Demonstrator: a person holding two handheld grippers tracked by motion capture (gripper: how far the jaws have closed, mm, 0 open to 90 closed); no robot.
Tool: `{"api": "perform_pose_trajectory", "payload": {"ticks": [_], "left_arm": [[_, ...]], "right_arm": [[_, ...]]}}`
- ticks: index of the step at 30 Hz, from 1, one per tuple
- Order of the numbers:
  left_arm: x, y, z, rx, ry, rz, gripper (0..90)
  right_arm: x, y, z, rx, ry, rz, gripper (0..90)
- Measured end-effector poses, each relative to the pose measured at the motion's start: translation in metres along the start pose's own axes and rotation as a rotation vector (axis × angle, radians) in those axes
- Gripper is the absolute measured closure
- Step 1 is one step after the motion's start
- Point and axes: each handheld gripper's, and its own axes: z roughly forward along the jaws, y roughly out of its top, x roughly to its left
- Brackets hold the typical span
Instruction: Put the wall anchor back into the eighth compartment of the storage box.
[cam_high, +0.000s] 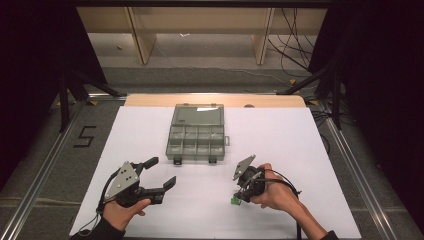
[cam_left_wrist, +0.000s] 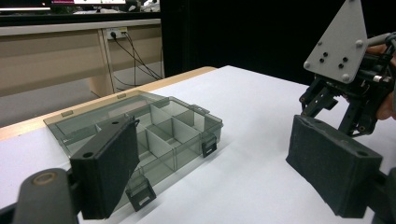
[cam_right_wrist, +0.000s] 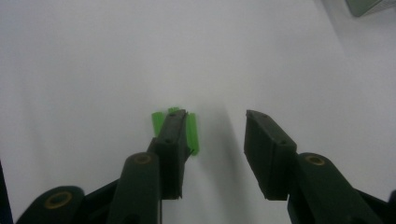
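A small bright green plastic piece (cam_right_wrist: 192, 133) lies on the white sheet (cam_right_wrist: 93, 70). My right gripper (cam_right_wrist: 217, 116) points down at it with its jaws apart. One jaw stands over the piece, which shows on both sides of that jaw; the other jaw is clear of it. In the high view the green piece (cam_high: 233, 201) sits just under the right gripper (cam_high: 241, 194) at the front right. My left gripper (cam_high: 162, 171) hovers at the front left, wide open and holding nothing. Its pads (cam_left_wrist: 109, 172) frame the box and the right gripper (cam_left_wrist: 343, 105).
An open smoky-clear organiser box (cam_high: 196, 140) with several compartments sits mid-table, its lid laid flat behind it. Its latches (cam_left_wrist: 142, 196) face me. The white sheet (cam_high: 300, 145) covers the table, with a wooden edge (cam_high: 215, 100) at the back. Metal rails run along both sides.
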Motion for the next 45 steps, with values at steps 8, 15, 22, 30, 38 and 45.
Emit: {"api": "perform_pose_trajectory", "payload": {"ticks": [8,15,22,30,38,45], "left_arm": [[-0.001,-0.001,0.0,0.001,0.002,-0.016,15.9],[-0.001,-0.001,0.0,0.0,0.002,-0.022,15.9],[-0.001,-0.001,0.001,0.001,0.003,-0.023,15.9],[-0.001,-0.001,0.0,0.002,0.002,-0.018,15.9],[0.0,0.0,0.0,0.001,0.005,-0.006,15.9],[0.0,-0.001,0.0,0.003,0.004,-0.009,15.9]], "right_arm": [[0.001,0.003,0.006,0.04,0.025,-0.021,67.6],[0.001,0.007,0.011,0.093,0.029,-0.047,75.2],[0.001,0.011,0.016,0.11,0.039,-0.064,80.2],[-0.002,0.015,0.017,0.12,0.063,-0.061,84.5],[-0.006,0.02,0.011,0.087,0.049,-0.059,84.6],[-0.016,0.029,-0.001,0.049,0.016,-0.051,84.6]]}}
